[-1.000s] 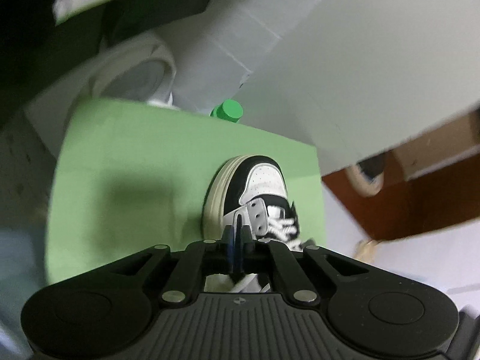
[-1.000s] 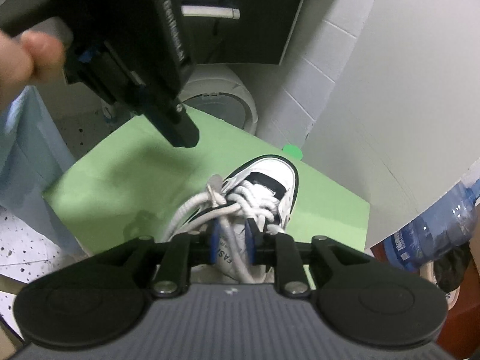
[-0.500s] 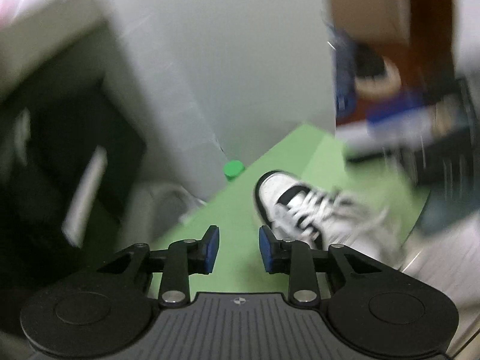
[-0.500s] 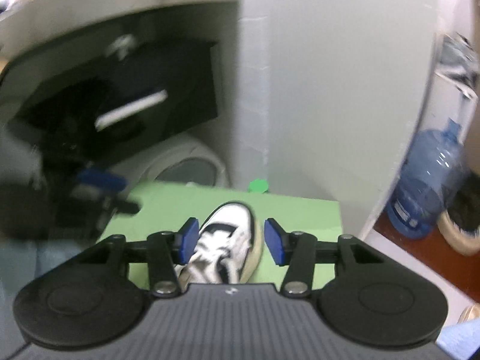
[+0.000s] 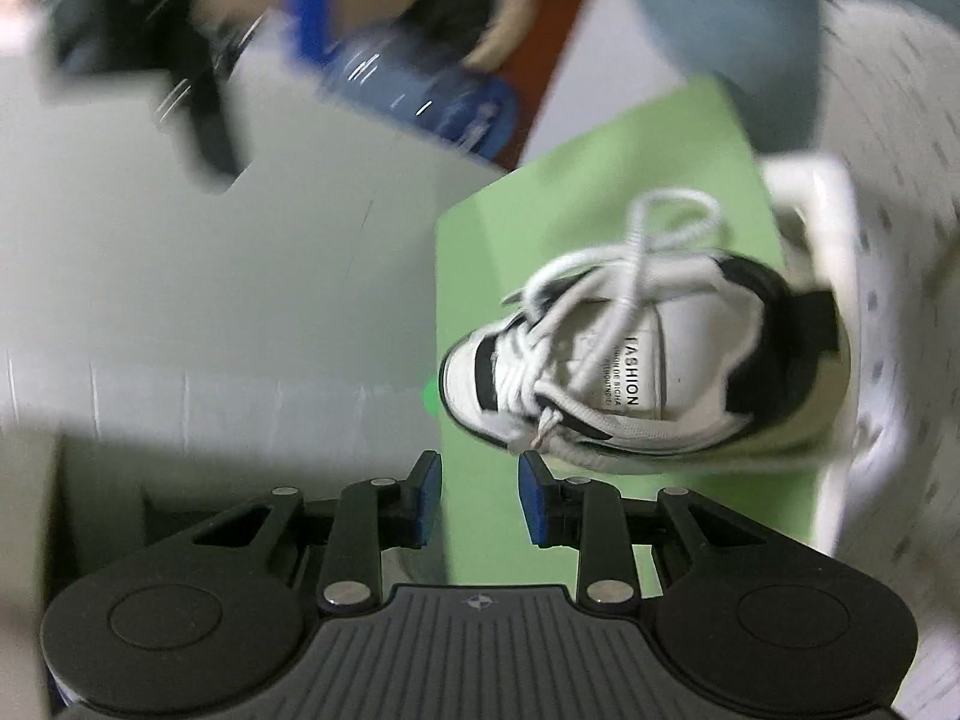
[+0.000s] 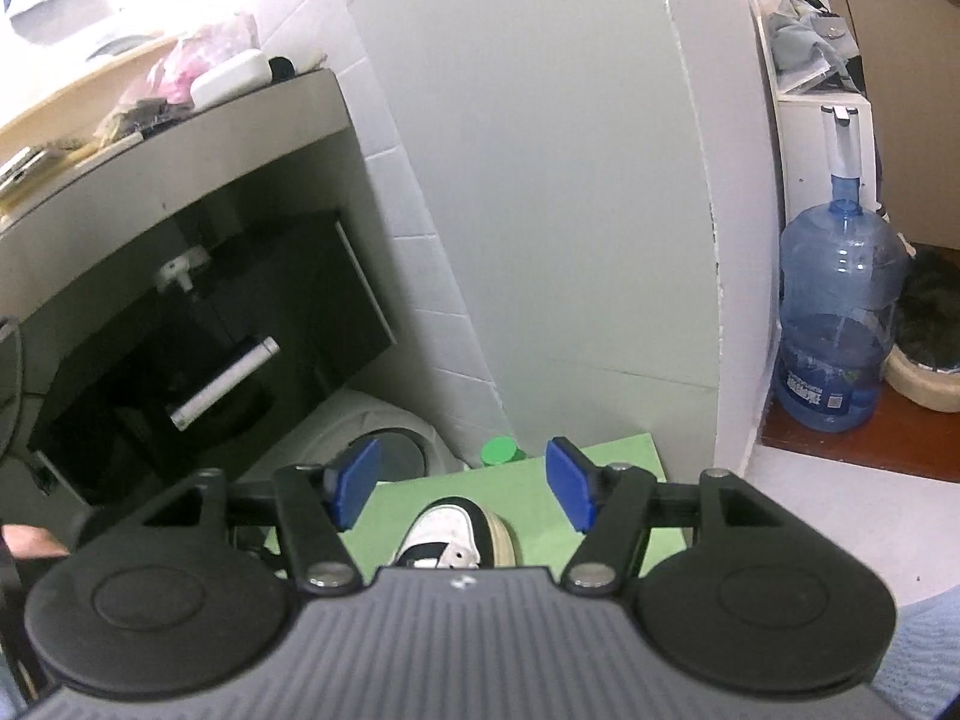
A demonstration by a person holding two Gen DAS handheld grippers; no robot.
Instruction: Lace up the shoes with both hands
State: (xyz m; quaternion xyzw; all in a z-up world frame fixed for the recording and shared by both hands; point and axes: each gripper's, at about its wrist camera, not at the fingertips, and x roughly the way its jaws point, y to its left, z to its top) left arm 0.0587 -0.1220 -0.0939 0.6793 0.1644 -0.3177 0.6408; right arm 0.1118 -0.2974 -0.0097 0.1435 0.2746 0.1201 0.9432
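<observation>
A black and white sneaker [image 5: 624, 372] with white laces [image 5: 636, 264] lies on a green mat [image 5: 576, 192] in the left wrist view, laces tied in a loop over the tongue. My left gripper [image 5: 478, 495] is open and empty, just below the shoe's toe and apart from it. In the right wrist view only the sneaker's toe [image 6: 456, 534] shows above the gripper body. My right gripper [image 6: 462, 483] is open wide, holding nothing, raised above the shoe.
A blue water jug [image 6: 837, 324] stands at the right by a white wall panel [image 6: 570, 180]. A green cap [image 6: 501, 450] sits at the mat's [image 6: 624, 462] far edge. A dark cabinet [image 6: 198, 348] and a round white bin [image 6: 384, 432] lie to the left. A person's light-blue clothing [image 5: 750, 12] is nearby.
Both grippers let go of the laces and opened. Both pulled back and up from the shoe; the left view has swung round hard and is blurred.
</observation>
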